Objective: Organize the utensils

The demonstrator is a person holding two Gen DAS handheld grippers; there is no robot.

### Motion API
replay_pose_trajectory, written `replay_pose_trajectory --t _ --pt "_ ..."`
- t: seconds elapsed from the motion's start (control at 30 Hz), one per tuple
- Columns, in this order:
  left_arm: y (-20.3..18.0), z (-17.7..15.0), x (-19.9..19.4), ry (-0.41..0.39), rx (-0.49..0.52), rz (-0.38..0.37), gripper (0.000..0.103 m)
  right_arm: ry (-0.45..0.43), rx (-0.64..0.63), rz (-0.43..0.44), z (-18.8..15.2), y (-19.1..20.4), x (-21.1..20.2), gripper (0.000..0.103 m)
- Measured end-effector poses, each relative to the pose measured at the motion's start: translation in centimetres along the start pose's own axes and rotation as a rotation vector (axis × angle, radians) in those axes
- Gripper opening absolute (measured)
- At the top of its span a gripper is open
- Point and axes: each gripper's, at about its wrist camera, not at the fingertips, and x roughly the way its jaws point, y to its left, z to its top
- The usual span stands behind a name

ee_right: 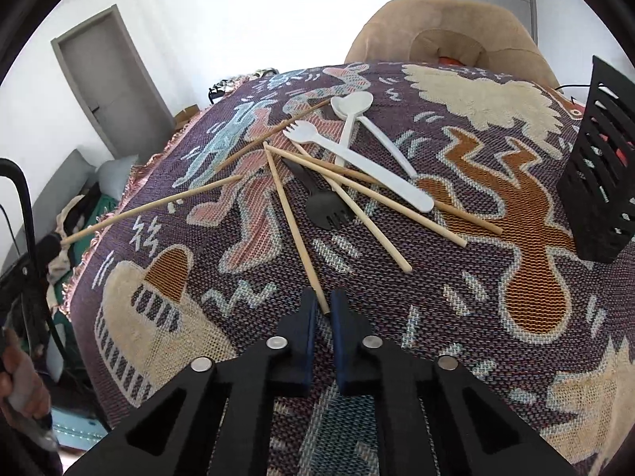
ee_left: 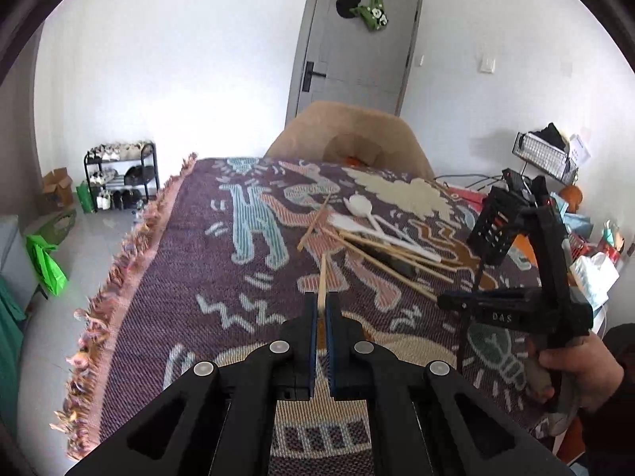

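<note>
The left claw [ee_left: 322,309] holds one chopstick [ee_left: 322,283] tight. The right claw [ee_right: 323,309] pinches another chopstick [ee_right: 293,230] on the bench [ee_right: 397,317]. Next, both probably need to go in the black basket [ee_right: 599,182].

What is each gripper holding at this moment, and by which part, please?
The left gripper is shut on one chopstick near its end. The right gripper is shut on the near end of another chopstick from the pile.

- A coarse woven cloth [ee_right: 357,357] is spread, matt and fringed.
- The chopsticks [ee_right: 293,222] look of pale, matt wood.
- The spoons [ee_right: 353,111] are seen as smooth white plastic.
</note>
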Motion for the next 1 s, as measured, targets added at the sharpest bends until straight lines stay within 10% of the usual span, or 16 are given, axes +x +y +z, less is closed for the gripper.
replay_pose_trajectory --t 0.3,0.47,0.77,0.87,1.0 --pt "-0.6 2.1 -0.7 -0.056 0.001 -0.014 0.003 -0.127 -0.008 -0.045 0.3 0.2 -5.5 0.005" --pt "-0.7 2.1 -0.7 -0.060 -0.006 -0.014 0.003 -0.048 -0.031 -0.062 -0.2 0.4 -3.0 0.039" --pt "-0.1 2.3 -0.9 -0.065 -0.025 -0.005 0.003 0.031 -0.054 -0.056 -0.2 0.6 1.1 0.039" --pt "0.1 2.4 -0.9 -0.070 -0.030 -0.007 0.003 0.025 -0.101 -0.071 -0.3 1.4 1.3 0.038" --pt "0.0 2.7 -1.0 -0.077 -0.030 -0.010 0.003 0.038 -0.117 -0.035 -0.5 1.8 1.2 0.007"
